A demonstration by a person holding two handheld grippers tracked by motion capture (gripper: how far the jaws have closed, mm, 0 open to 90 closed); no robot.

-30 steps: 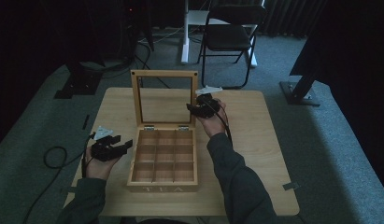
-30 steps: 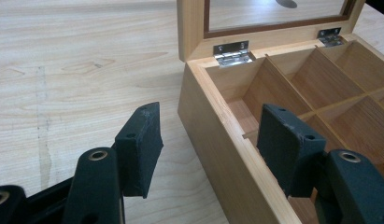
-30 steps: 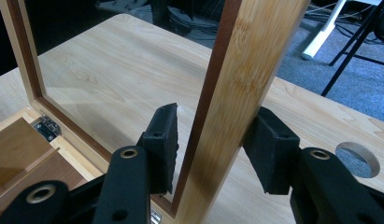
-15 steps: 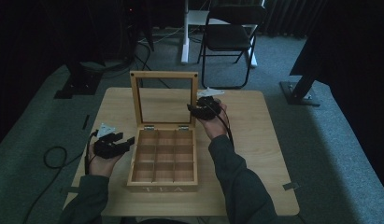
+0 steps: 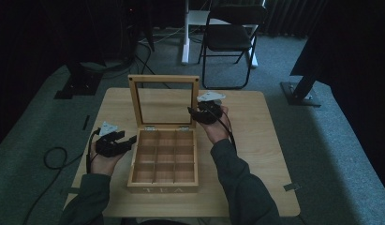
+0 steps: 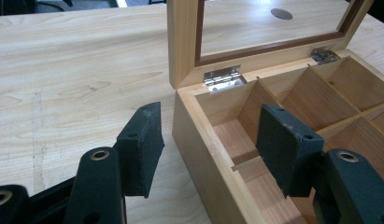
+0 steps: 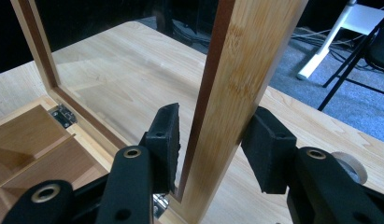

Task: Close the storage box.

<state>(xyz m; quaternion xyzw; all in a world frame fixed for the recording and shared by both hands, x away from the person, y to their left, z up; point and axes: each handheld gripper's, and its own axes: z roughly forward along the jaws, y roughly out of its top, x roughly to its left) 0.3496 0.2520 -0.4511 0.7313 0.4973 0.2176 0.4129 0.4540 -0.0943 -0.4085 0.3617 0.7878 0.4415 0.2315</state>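
While right jaws straddle lid frame [image 7: 227,93], gapped

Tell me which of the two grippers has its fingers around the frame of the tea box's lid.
The right gripper: its fingers straddle the side rail of the upright lid. The left gripper instead straddles the box wall.

One tea box [image 5: 163,159], nine compartments; one lid [image 5: 164,99]; two claws; one table [image 5: 270,154]; one chair [image 5: 230,37]
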